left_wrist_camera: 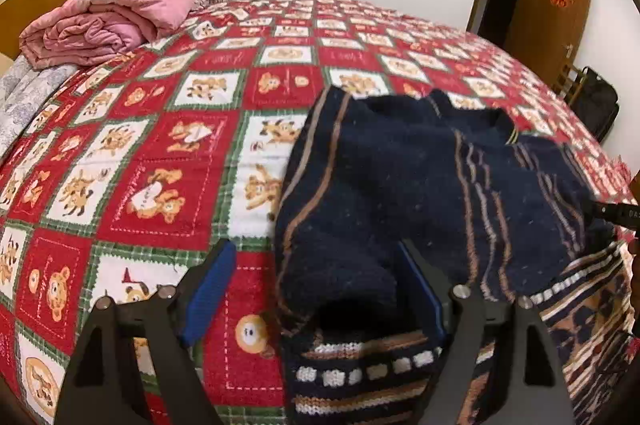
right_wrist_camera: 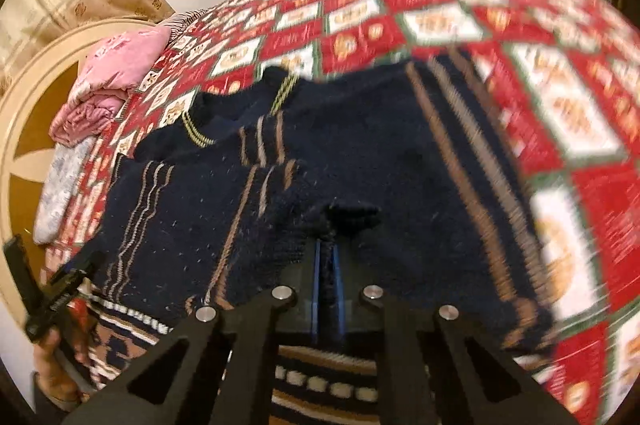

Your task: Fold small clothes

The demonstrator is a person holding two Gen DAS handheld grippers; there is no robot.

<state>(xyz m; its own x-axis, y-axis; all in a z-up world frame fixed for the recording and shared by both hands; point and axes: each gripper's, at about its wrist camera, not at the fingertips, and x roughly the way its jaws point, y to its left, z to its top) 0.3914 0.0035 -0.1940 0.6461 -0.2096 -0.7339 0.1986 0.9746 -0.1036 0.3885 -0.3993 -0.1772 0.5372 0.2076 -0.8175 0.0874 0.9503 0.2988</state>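
A small navy knit sweater (left_wrist_camera: 380, 185) with tan stripes and a patterned hem lies spread on the red bear-print bed cover (left_wrist_camera: 160, 145). My left gripper (left_wrist_camera: 316, 289) stands open over the sweater's lower left part. One blue pad (left_wrist_camera: 208, 289) is above the bare cover and the other rests at the knit. In the right wrist view, my right gripper (right_wrist_camera: 327, 265) is shut on a bunched fold of the sweater (right_wrist_camera: 360, 153) near its hem. The left gripper's black body (right_wrist_camera: 52, 289), held by a hand, shows at the lower left of that view.
A folded pink quilt (left_wrist_camera: 108, 17) and pale grey bedding (left_wrist_camera: 24, 93) lie at the head of the bed by the cream headboard (right_wrist_camera: 24, 129). A brown door (left_wrist_camera: 548, 5) and a black bag (left_wrist_camera: 596, 101) stand beyond the far side. Red cover stretches behind and beside the sweater.
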